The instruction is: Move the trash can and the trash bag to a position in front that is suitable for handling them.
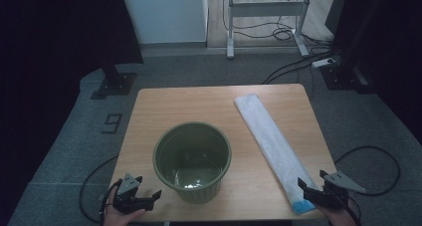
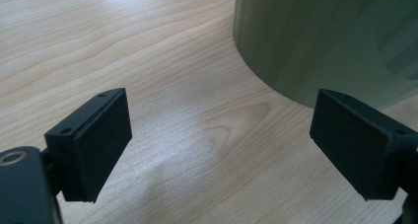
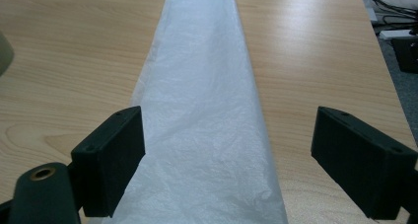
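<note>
From the high view, a square wooden counter [image 1: 199, 101] sits on grey carpet, with a white table frame and loose cables on the floor beyond it. A green plastic bin [image 1: 192, 160] stands upright near the counter's near edge, open and empty. To its right lies a long folded white plastic bag [image 1: 271, 144], running diagonally from the far middle to the near right corner, where a blue strip marks its end. My left gripper [image 1: 142, 198] rests at the near left corner, just beside the bin's base, jaws spread and empty. My right gripper [image 1: 318, 193] sits at the near right corner, jaws spread, at the bag's near end. In the left gripper view, my left gripper [image 2: 219, 145] has bare wood between its parted jaws; the bin's green wall [image 2: 325, 36] rises just ahead and to the right, close to the right jaw. In the right gripper view, my right gripper [image 3: 229, 160] is released, and the white bag [image 3: 207, 105] lies flat between the jaws, stretching straight ahead, with nothing blocking it.
</note>
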Tool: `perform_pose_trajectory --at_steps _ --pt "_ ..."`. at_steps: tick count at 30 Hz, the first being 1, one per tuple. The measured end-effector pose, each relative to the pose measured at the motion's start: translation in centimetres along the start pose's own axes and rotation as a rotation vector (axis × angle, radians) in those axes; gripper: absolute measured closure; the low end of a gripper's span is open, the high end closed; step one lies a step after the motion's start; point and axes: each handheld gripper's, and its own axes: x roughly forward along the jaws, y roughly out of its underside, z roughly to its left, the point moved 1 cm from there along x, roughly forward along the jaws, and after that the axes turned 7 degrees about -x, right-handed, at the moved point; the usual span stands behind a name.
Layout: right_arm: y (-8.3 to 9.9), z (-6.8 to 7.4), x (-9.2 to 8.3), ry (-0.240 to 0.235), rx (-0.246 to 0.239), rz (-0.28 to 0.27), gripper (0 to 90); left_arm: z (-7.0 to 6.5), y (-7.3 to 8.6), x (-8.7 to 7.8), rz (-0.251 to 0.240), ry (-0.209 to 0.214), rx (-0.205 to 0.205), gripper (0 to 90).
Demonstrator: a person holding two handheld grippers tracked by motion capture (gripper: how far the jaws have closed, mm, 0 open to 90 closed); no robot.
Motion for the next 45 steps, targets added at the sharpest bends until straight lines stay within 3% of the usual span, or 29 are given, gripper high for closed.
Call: perform_pose_trajectory --at_steps 4,8,9,10,13,22,32,45 --pt "0.0 0.1 0.2 -0.004 -0.014 0.005 13.0 -0.1 0.0 -0.3 -0.006 0.016 0.008 8.4" --pt "0.1 0.2 0.3 -0.034 -0.014 0.012 13.3 -0.7 -0.2 -1.0 -0.028 0.080 0.041 8.4" --pt "0.1 0.2 0.3 -0.034 -0.014 0.012 13.3 -0.7 -0.2 -1.0 -0.028 0.080 0.041 8.2" --pt "0.1 0.2 0.2 -0.037 -0.016 0.014 13.2 -1.1 -0.3 -1.2 -0.032 0.114 0.062 7.8" --pt "0.0 0.1 0.1 -0.042 -0.017 0.008 13.2 -1.9 -0.6 -1.3 -0.039 0.155 0.093 7.2" --pt "-0.1 -0.8 -0.1 -0.071 0.035 -0.006 13.3 -4.5 -2.0 0.3 -0.052 0.275 0.161 8.4" --pt "0.0 -0.7 -0.6 -0.090 0.033 -0.024 13.8 -6.0 -4.0 2.6 -0.050 0.317 0.185 9.8" --pt "-0.3 -0.8 -1.0 -0.091 0.050 -0.019 13.5 -8.0 -6.1 5.6 -0.044 0.334 0.205 11.2"
